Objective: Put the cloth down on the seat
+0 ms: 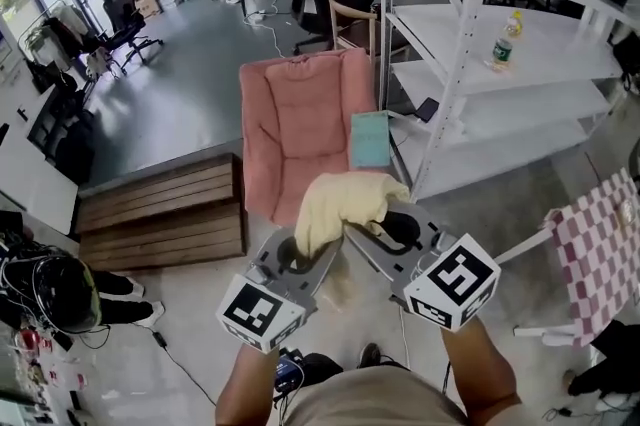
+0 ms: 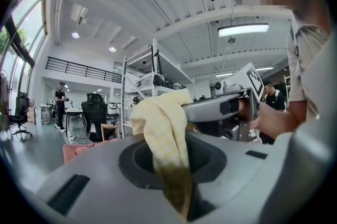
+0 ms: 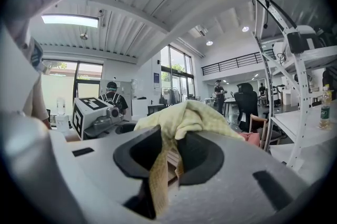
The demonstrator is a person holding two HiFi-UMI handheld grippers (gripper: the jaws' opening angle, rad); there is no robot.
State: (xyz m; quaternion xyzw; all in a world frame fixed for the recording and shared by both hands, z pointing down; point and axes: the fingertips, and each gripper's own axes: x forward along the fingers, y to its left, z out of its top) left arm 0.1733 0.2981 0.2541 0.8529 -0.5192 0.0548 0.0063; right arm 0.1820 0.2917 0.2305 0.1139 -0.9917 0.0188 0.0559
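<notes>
Both grippers are clamped on the yellow cloth (image 1: pixel 350 197): the left gripper (image 1: pixel 318 242) pinches 1 hanging end and the right gripper (image 1: pixel 372 226) pinches another. The cloth is bunched between them in the air, just short of the pink seat (image 1: pixel 300 129). This looks like the carry step. Next, the 2 need to reach over the seat, lower, and part their jaws.

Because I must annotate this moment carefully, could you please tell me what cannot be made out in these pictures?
- Head view: the yellow cloth covers the tips of the left tongs and right tongs and part of the pink seat.
- Head view: the bottle has a label too small to read.
- Head view: the checked fabric is cut off by the right edge.
- Gripper views: each gripper's body hides most of the seat.
</notes>
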